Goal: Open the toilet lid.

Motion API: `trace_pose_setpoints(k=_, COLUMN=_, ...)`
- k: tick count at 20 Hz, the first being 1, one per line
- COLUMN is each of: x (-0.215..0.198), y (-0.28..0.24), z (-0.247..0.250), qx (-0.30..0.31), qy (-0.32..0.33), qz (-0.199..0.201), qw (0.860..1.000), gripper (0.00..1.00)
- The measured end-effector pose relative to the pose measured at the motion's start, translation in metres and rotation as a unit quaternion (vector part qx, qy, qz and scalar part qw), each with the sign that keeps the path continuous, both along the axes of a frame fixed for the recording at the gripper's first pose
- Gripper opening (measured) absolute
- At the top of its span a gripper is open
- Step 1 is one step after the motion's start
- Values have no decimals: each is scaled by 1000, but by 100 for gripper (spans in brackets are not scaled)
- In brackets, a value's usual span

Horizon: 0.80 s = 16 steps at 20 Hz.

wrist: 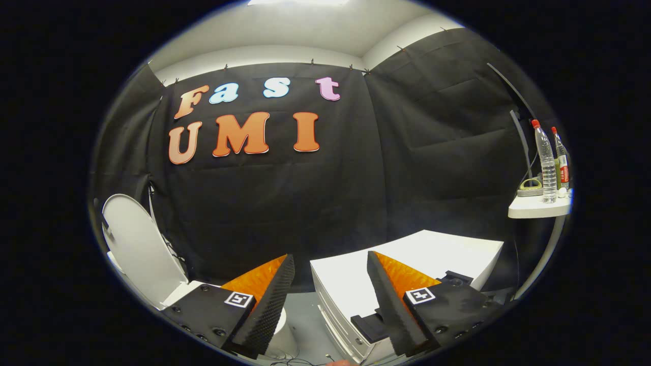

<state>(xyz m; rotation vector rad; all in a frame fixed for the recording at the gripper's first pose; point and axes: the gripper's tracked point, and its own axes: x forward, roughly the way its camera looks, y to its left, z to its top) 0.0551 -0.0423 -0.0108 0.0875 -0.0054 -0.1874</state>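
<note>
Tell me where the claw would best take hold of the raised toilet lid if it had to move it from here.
Grip the lid's free rounded edge at the top, farthest from the hinge, coming from the open face that looks toward the claw. The lid stands nearly upright and thin, so the open fingers could straddle its rim there. The hinge end sits low, beside the left finger, and gives less leverage. This is a judgement.

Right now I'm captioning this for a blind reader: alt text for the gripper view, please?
The open claw holds nothing, its fingers spread apart. Off to its left, the white toilet lid stands raised; a white cabinet sits beyond the fingers, and bottles stand on a small shelf.
</note>
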Motion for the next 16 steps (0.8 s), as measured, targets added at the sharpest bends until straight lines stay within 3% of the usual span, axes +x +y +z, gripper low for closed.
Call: trace_pose_setpoints(k=16, x=-5, y=10, z=5, qx=-12, qy=-5, qz=6, qw=1000, gripper=93)
